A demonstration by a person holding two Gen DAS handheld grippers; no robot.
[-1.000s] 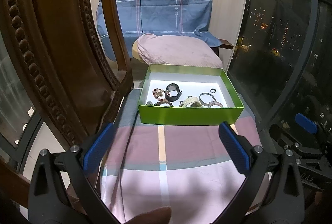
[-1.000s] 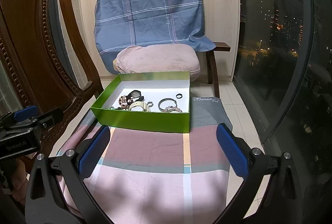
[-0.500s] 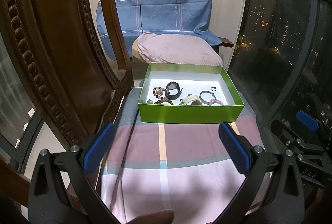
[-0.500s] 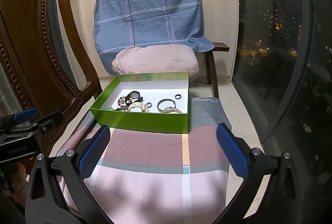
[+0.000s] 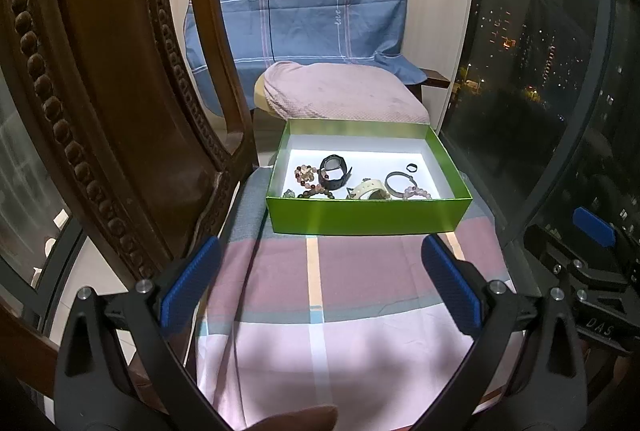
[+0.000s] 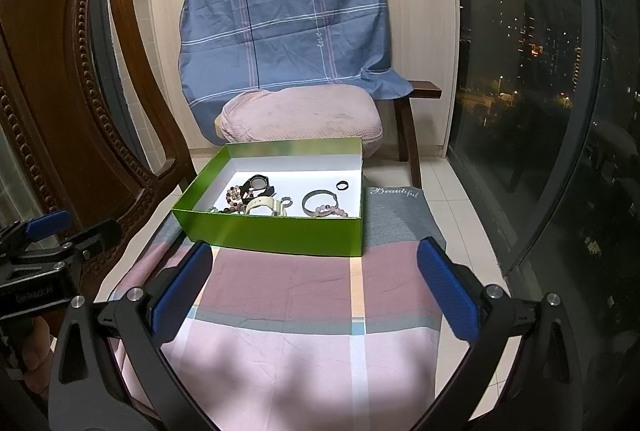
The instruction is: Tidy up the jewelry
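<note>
Left wrist view: both grippers idle over checked cloth.
Green box on cloth holds watch, bracelets, ring. Left gripper and right gripper jaws wide, empty, near box.

Open checked cloth stretches bare from both grippers up to the green box — nothing lying on that run. The box's near wall stands up across the way, but its top is open. Carved wooden chair back crowds the left side close; on the right, the dark window glass closes things off
</note>
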